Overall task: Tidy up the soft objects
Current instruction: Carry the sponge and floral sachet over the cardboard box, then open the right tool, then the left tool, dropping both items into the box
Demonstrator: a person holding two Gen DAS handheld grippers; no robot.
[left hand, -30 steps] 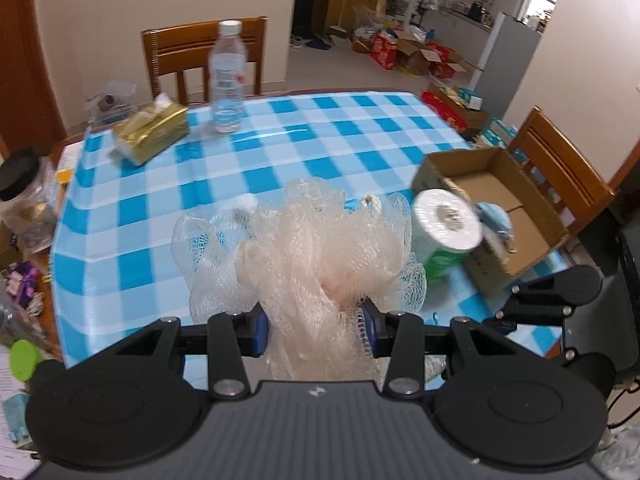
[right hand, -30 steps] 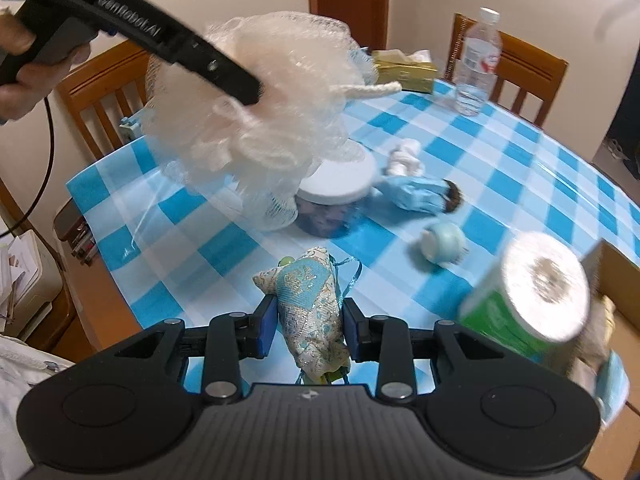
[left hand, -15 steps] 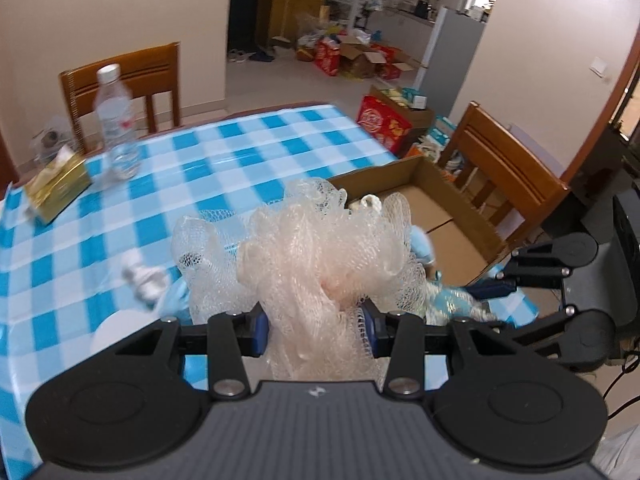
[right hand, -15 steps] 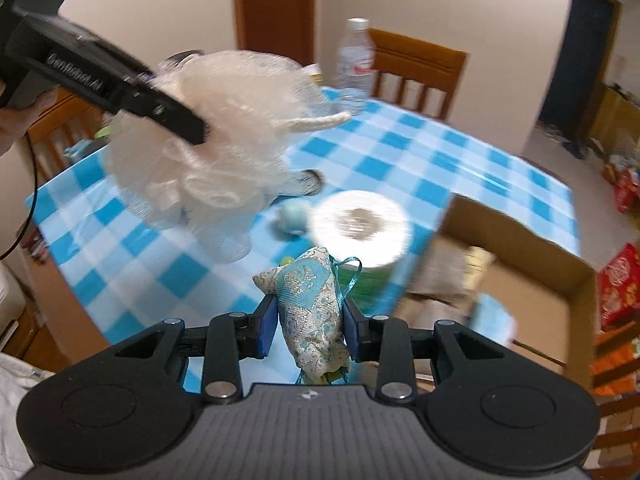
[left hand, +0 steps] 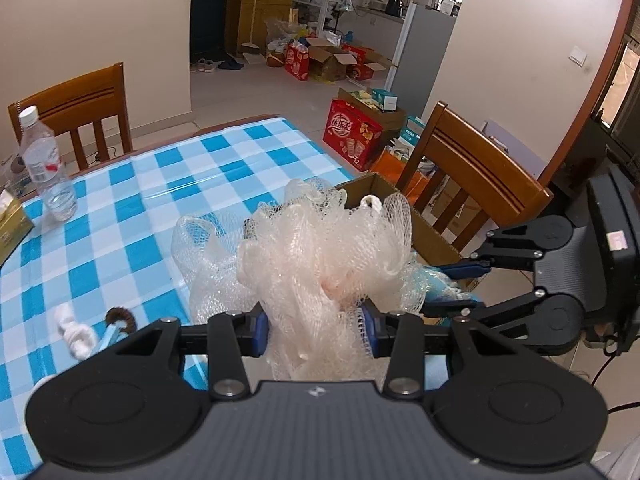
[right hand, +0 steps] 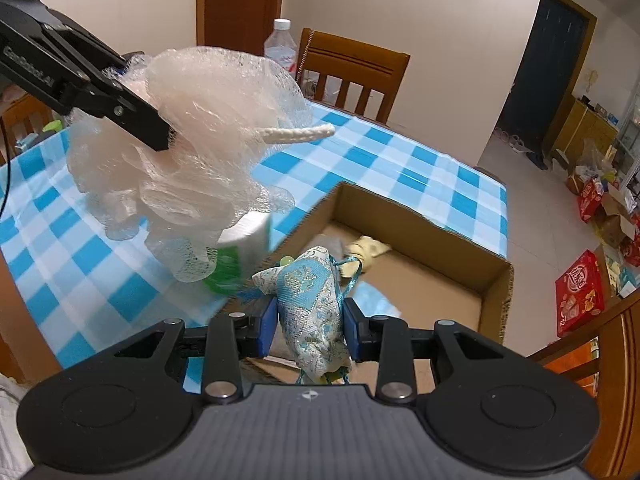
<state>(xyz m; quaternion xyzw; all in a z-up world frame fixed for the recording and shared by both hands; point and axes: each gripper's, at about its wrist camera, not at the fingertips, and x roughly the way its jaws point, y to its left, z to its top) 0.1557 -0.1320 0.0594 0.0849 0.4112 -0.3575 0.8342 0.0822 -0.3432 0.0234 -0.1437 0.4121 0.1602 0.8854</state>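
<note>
My left gripper (left hand: 314, 330) is shut on a pale peach mesh bath pouf (left hand: 324, 256), held in the air over the checked table. In the right wrist view the same pouf (right hand: 192, 152) hangs at upper left from the left gripper (right hand: 160, 136). My right gripper (right hand: 310, 330) is shut on a small blue brocade pouch (right hand: 314, 308), held just over the near wall of an open cardboard box (right hand: 492, 276). A pale soft item (right hand: 368, 248) lies on the box floor. From the left wrist view the right gripper (left hand: 454, 284) shows at right beside the box (left hand: 376, 188).
A green-wrapped paper roll (right hand: 240, 248) stands left of the box. A water bottle (left hand: 46, 168), a gold tissue pack (left hand: 10, 224) and a small doll (left hand: 96, 330) are on the blue checked table (left hand: 140, 216). Wooden chairs (left hand: 472, 176) stand around it.
Both grippers have swept sideways across the table with their loads, from above the jar and doll to the cardboard box. Their grips are unchanged.
</note>
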